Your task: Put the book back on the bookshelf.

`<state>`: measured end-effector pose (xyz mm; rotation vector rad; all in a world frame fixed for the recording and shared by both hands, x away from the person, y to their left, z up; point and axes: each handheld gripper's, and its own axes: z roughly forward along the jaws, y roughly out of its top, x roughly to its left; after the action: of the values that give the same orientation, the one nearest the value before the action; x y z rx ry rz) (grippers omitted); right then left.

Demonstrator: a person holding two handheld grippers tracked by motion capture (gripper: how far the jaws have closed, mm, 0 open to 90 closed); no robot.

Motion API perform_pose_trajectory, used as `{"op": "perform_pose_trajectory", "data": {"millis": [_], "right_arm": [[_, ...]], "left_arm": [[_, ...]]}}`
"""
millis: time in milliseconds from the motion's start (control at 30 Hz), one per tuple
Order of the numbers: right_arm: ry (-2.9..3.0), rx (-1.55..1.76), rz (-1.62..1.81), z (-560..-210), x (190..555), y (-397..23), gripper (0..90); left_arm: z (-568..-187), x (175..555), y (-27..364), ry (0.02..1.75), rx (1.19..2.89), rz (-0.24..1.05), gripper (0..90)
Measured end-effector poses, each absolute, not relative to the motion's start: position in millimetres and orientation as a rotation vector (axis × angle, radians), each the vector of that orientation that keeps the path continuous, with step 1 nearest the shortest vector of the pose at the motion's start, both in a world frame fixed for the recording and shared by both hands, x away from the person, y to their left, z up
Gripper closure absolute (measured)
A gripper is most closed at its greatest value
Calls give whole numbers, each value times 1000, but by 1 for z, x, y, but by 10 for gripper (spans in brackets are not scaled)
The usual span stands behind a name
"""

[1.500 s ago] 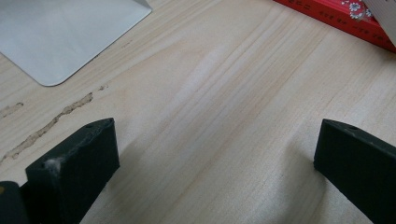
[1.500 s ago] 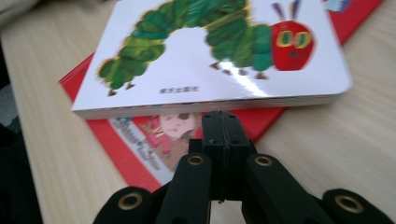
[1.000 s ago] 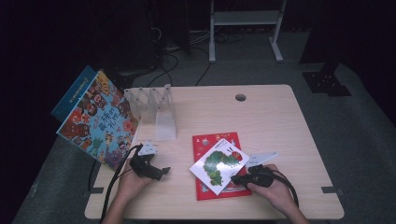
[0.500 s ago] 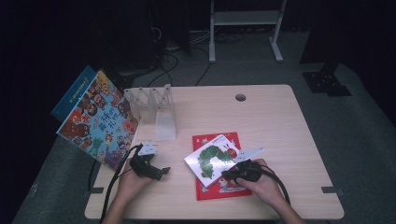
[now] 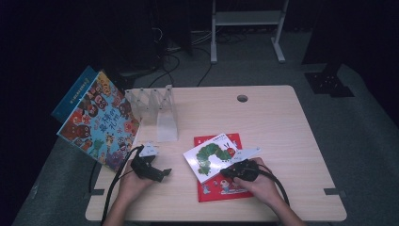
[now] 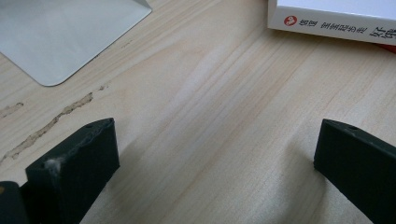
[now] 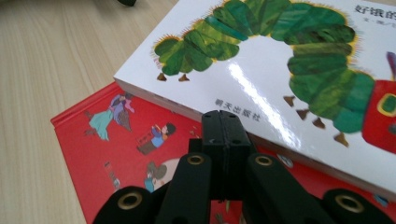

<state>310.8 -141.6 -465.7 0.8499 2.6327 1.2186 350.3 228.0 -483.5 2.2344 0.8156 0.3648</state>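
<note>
A dim recording room or lab rather than a home: the pale wooden tabletop (image 5: 282,122) stands alone on grey carpet, lit against dark surroundings. Behind the tabletop, loose cables (image 5: 174,61) trail across the floor beside a white metal stand (image 5: 247,28). To the tabletop's right rear sits a black equipment base (image 5: 329,80)

A pale wooden table (image 5: 282,122) stands on grey floor (image 5: 367,141) in a dark room, cables (image 5: 174,61) trailing behind.
</note>
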Motion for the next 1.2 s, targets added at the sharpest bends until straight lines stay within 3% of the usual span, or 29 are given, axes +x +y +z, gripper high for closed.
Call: {"op": "perform_pose_trajectory", "data": {"millis": [400,1200], "right_arm": [[2601,896,1230,-471,310,-151,890],[2615,834,1212,-470,305,-135,890]], "left_arm": [[-474,354,224,801,2216,303,0],[-455,386,151,641,2308,97,0]]}}
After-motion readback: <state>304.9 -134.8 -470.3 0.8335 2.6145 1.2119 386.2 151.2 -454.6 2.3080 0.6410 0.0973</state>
